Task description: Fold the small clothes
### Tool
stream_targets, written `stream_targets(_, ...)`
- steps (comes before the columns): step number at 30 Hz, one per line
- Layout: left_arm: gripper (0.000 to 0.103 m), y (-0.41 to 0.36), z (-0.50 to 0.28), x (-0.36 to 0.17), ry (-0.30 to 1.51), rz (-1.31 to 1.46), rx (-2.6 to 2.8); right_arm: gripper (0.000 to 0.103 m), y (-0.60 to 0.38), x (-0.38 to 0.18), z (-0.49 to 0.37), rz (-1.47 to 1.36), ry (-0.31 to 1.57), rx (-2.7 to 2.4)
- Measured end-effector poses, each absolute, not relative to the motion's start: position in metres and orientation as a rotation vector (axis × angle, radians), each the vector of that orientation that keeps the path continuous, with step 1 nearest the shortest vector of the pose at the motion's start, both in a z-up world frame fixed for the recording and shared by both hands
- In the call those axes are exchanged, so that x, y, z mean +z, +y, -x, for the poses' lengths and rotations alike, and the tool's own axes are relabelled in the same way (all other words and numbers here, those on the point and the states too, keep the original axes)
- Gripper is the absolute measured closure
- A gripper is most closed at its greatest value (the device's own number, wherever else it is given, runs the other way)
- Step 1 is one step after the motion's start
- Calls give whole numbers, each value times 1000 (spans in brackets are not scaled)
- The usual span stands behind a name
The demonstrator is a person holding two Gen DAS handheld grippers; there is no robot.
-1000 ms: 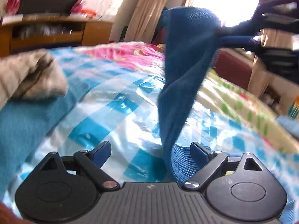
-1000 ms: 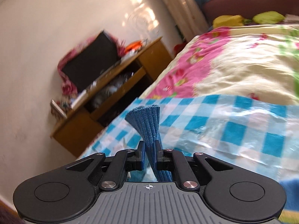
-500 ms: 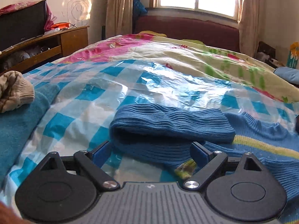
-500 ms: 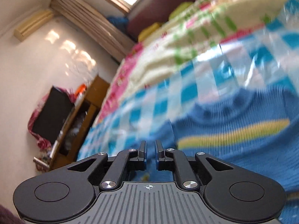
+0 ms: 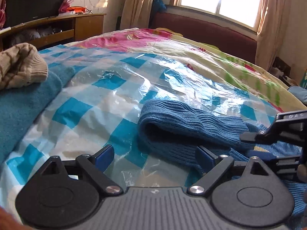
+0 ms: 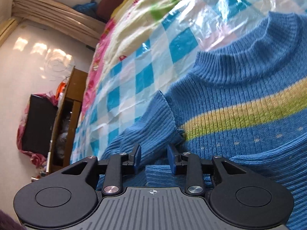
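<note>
A blue ribbed sweater (image 6: 239, 134) with a yellow-green stripe lies flat on the bed. Its sleeve (image 5: 191, 122) is folded over and lies across the body. My left gripper (image 5: 153, 154) stands open, low over the sheet, with the sleeve's fold just ahead of its right pad and nothing held. In the left wrist view one of the right gripper's fingers (image 5: 253, 135) rests at the sleeve's cuff end. My right gripper (image 6: 154, 158) is opening; the sleeve (image 6: 153, 130) lies loose between its blue pads, which do not press on it.
A clear plastic sheet over a blue-checked cover (image 5: 115, 99) spreads across the bed. A beige knit garment (image 5: 19, 67) sits on teal cloth (image 5: 23, 111) at the left. A wooden cabinet (image 5: 76, 25) with a dark screen (image 5: 34, 2) stands beyond the bed.
The right gripper came down from holding the sleeve up in the air, rolled over, laid the sleeve across the sweater and opened its jaws. The left gripper shifted slightly forward and lower.
</note>
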State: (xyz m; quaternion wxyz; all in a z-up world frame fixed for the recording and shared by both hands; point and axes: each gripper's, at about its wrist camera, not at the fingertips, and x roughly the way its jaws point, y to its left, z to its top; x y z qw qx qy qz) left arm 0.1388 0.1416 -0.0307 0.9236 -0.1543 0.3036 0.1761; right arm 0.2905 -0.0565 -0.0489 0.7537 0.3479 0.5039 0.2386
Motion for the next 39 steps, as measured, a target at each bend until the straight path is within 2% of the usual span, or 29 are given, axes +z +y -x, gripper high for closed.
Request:
stream_targets(7,8,147,-138,-34,629,356,340,65,-51,-60,-289,-843,1097,456)
stream_targets(11,8,145,-139,-35,631,339,342,65,-40,-58,-292,-827,1058,442)
stream_targets(14,8,143,-140,-37,637,322,345,91,-38,-57,-295,-831,1047,435)
stream_targets(22,8,137,-144,-42,650,275,363,93,-72,-7,-280,-880,909,517)
stream_targets(30,7,128,-147,-44,660,219,384,93,-140,40,-227,-869,766,543)
stream_targets(35,5,108,-145,-38,652,121,347,93,-199,22,-204,-785,726,382)
stream_targets(39,5,91,-141,-33,660,43,338,93,-229,-21,-202,-807,809,284)
